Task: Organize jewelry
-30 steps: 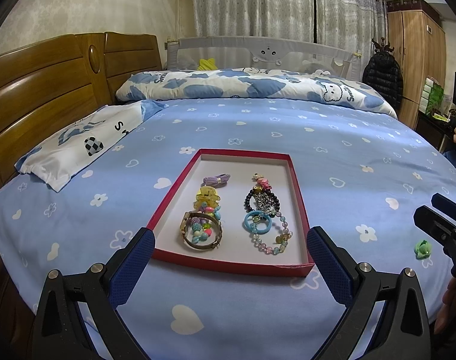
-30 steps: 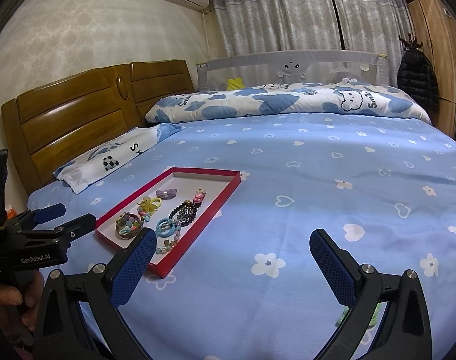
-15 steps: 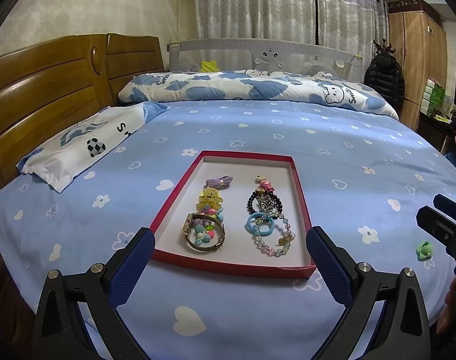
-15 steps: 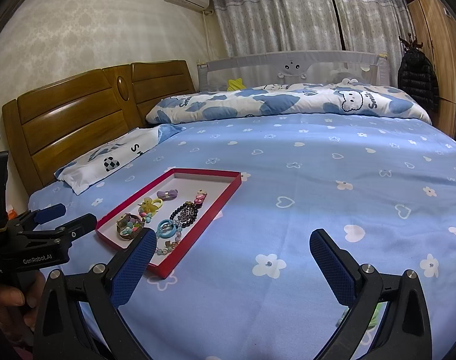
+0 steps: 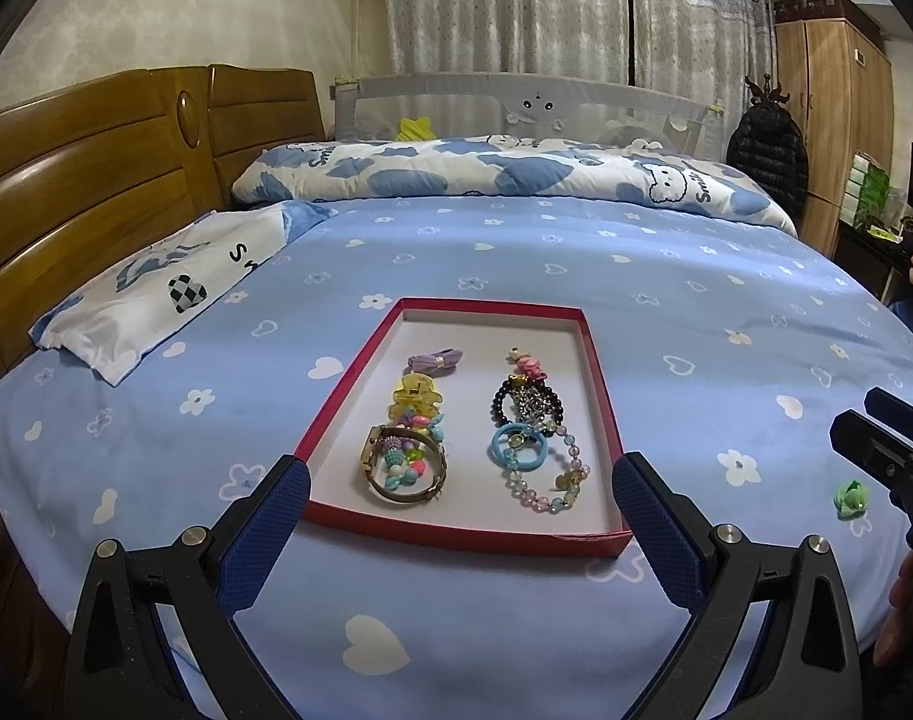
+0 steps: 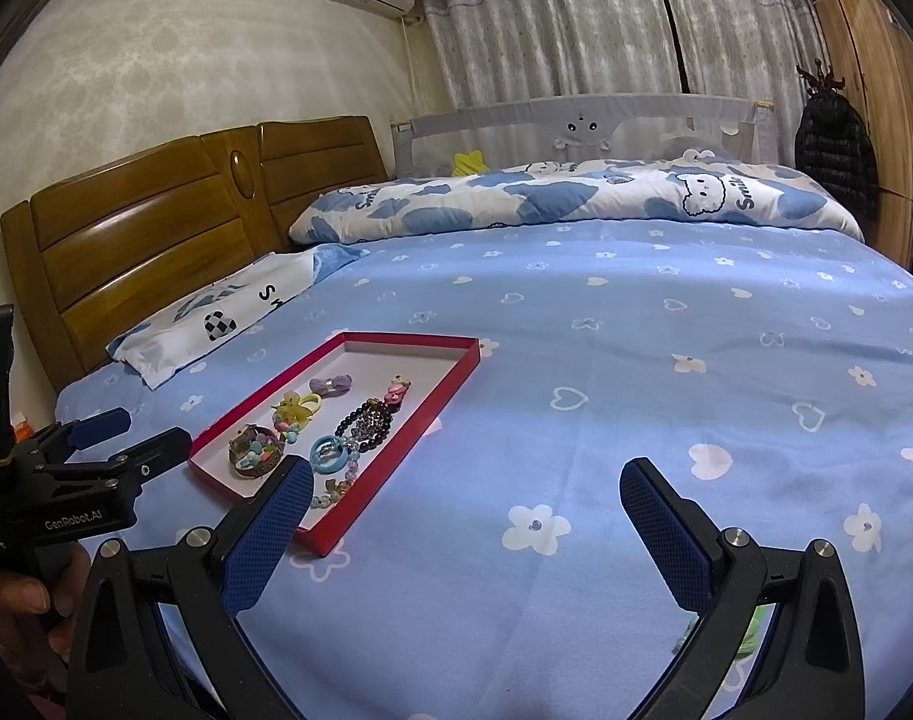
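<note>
Both tongs hang wide apart and empty. Left gripper [image 5: 459, 495] hovers low over the near edge of the tray [image 5: 348, 372], its blue pads [image 5: 264, 531] flanking the near corners without touching; I'd judge it squared up that way to frame the tray for a reach in. Right gripper [image 6: 465, 519] sits further right over bare bedsheet [image 6: 636, 360], jaws equally spread, nothing between them.

Sweeping left to right from the left wrist view: wooden headboard [image 5: 96, 180], a pillow [image 5: 156, 294] just beside it, then the red tray lying flat on the sheet. Inside, two rough columns. Left column, far to near: a purple bow [image 5: 433, 359], a yellow clip [image 5: 413, 394], then a gold bangle [image 5: 405, 471] with coloured beads piled in and over it. Right column: a pink charm [image 5: 528, 366], a dark bead bracelet [image 5: 525, 408], a blue ring [image 5: 516, 450], and a pale bead bracelet [image 5: 546, 480] nearest, overlapping the ring. The far end of the tray is bare, so room remains.

Well right of the tray, out on the sheet, lies one small green piece [image 5: 851, 495], just beside the right gripper's fingers. That looks like the last stray, and the right gripper seems held there to take it.
</note>
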Demonstrator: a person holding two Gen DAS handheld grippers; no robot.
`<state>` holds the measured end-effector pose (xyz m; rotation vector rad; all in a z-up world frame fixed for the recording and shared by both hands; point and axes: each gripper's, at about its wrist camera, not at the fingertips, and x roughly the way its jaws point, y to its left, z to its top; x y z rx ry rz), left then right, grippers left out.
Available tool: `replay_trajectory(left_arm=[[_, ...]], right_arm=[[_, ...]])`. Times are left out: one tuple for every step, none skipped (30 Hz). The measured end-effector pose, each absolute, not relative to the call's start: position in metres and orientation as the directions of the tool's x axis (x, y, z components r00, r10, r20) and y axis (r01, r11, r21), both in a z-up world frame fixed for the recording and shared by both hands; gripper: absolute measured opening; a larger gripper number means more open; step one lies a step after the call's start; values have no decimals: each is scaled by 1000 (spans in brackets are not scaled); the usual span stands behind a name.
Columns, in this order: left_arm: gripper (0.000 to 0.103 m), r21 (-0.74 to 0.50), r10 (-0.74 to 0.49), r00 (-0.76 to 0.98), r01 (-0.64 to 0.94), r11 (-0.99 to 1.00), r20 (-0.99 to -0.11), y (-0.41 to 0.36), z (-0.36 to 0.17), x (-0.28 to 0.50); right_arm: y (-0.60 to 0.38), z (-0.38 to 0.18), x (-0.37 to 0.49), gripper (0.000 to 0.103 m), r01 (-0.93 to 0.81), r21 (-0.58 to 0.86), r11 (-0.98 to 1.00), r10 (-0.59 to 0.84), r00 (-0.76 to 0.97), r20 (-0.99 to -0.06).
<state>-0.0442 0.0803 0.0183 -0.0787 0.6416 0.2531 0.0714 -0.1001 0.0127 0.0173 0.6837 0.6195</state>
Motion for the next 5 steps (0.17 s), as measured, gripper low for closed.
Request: replay_trajectory(left_arm=[[101, 4, 207, 771, -256, 967, -603, 80, 18, -43], [101, 2, 203, 770, -254, 967, -605, 80, 18, -43], [101, 1, 203, 770, -254, 967, -605, 80, 17, -42], [101, 1, 200, 770, -250, 968, -606, 80, 17, -41], [102, 0, 196, 770, -246, 969, -607, 79, 17, -41]], right_arm=[[-100, 13, 72, 103, -529, 213, 821, 541, 603, -587], [-100, 12, 73, 103, -529, 214, 821, 541, 602, -588], [-100, 12, 74, 103, -528, 215, 821, 540, 601, -589], [-100, 11, 75, 103, -528, 217, 821, 541, 598, -591], [-100, 10, 76, 103, -527, 219, 821, 540, 596, -594]])
